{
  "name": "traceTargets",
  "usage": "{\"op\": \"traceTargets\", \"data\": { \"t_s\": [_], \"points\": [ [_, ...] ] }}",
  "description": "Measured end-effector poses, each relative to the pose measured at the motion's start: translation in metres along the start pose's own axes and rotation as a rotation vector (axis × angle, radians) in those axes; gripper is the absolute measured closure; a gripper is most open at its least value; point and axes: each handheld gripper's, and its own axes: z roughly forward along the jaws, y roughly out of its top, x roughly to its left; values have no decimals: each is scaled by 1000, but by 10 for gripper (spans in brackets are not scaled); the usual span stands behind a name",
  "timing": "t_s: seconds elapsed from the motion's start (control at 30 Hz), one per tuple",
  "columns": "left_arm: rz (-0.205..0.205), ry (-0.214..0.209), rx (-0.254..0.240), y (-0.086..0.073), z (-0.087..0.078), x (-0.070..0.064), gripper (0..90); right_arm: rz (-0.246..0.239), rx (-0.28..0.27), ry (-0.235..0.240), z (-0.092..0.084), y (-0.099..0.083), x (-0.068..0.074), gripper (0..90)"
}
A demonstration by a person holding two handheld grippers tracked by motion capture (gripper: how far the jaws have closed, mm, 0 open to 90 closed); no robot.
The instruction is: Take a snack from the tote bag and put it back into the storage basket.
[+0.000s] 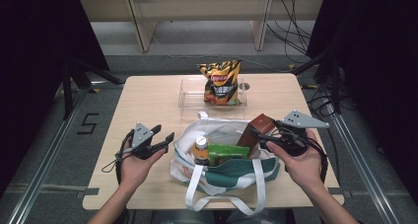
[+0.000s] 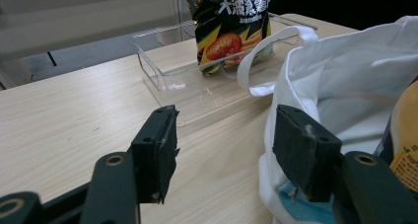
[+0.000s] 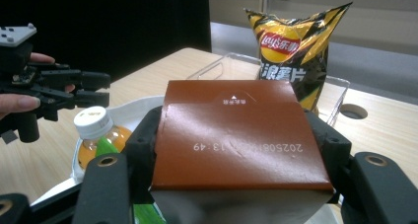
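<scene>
A pale wooden table in a dim studio, dark curtains at either side and cables on the floor behind, carries a white and green tote bag at its near edge. A person seated at that edge holds a two-jaw gripper in each hand. The right gripper, at the bag's right rim, has its jaws clamped on the two sides of a brown carton, which stands tilted over the bag's mouth, its lower end apparently not yet free of the bag. The left gripper hangs just left of the bag with its jaws wide apart and nothing between them, one pad close to the white cloth. Inside the bag, left of the carton, stand an orange drink bottle with a white cap and a green packet. Beyond the bag, toward the table's far side, a clear plastic tray holds an upright bag of crisps.

The work in hand looks to be unpacking the bag into that tray. To do it well, the carton should probably be lifted straight up until its lower end clears the rim, as the cloth could catch a corner and drag the bag along. The free left gripper could pinch the bag's near rim or handle to hold it down. The carton would then go beyond the bag to the tray's empty part, left of the crisps, set down flat before the jaws let go.
</scene>
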Motion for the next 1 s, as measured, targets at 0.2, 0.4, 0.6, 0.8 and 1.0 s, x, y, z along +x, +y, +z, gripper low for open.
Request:
{"op": "traceTargets", "data": {
  "t_s": [0.2,0.4,0.6,0.8,1.0],
  "points": [
    [-2,-1,0,0,0,0,420,-26,-15,-6,-1,4,-1,387],
    [-3,0,-1,0,0,0,420,-2,-14,-8,-4,7,0,387],
    [-4,0,0,0,0,-1,420,-16,-36,-10,-9,14,-3,387],
    [-6,-2,1,-1,1,-1,420,19,-46,-8,-12,19,-2,388],
    [-4,-2,1,-1,1,-1,420,21,-53,-6,-14,23,-3,388]
  ]
}}
